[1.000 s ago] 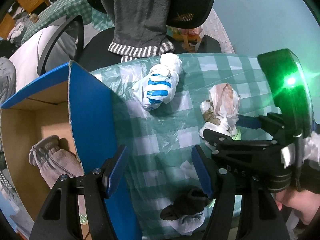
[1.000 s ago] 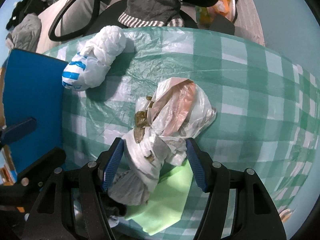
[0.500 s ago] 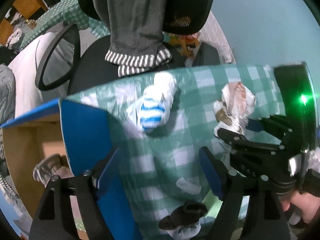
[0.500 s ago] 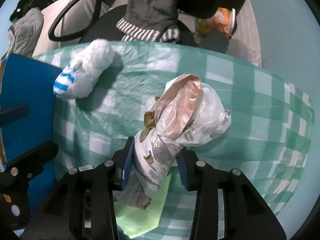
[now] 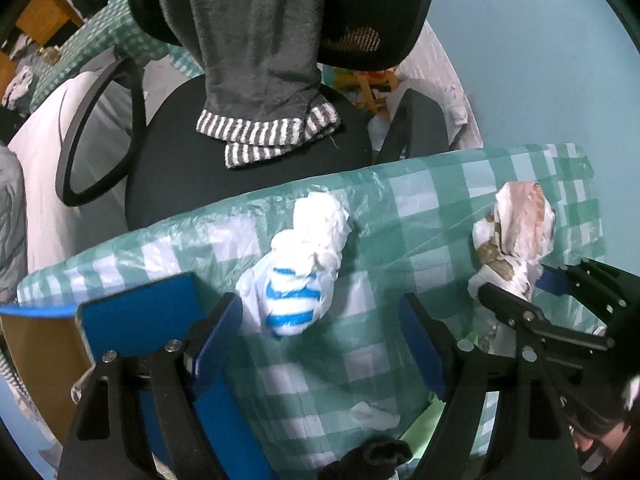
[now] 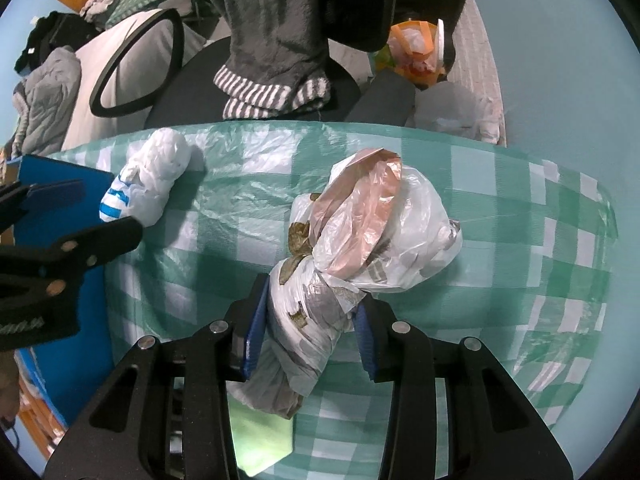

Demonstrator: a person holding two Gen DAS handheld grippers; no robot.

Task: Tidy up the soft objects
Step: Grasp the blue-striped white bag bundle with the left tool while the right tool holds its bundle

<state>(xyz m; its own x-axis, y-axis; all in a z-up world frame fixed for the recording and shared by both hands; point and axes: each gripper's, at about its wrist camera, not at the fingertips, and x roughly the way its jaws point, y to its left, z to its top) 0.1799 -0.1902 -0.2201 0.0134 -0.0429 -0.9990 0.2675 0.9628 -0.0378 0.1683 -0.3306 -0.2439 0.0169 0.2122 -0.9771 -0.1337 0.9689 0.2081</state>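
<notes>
My right gripper (image 6: 310,312) is shut on a knotted plastic bag bundle (image 6: 372,236), white with a brownish-pink layer, held above the green checked tablecloth (image 6: 500,280). It also shows in the left wrist view (image 5: 516,232). My left gripper (image 5: 320,340) is open and empty, its jaws spread just short of a white bag with blue stripes (image 5: 304,276) that lies on the cloth. That striped bag also shows in the right wrist view (image 6: 148,184).
A blue-sided cardboard box (image 5: 132,320) stands at the table's left edge. A black office chair with a grey striped-cuff garment (image 5: 264,80) stands behind the table. A light green cloth (image 6: 260,440), a dark sock (image 5: 372,456) and a white scrap (image 5: 372,416) lie near the front.
My right gripper has closed on the knotted bag bundle and lifted it. My left gripper has swung away from the box opening toward the striped bag, staying open.
</notes>
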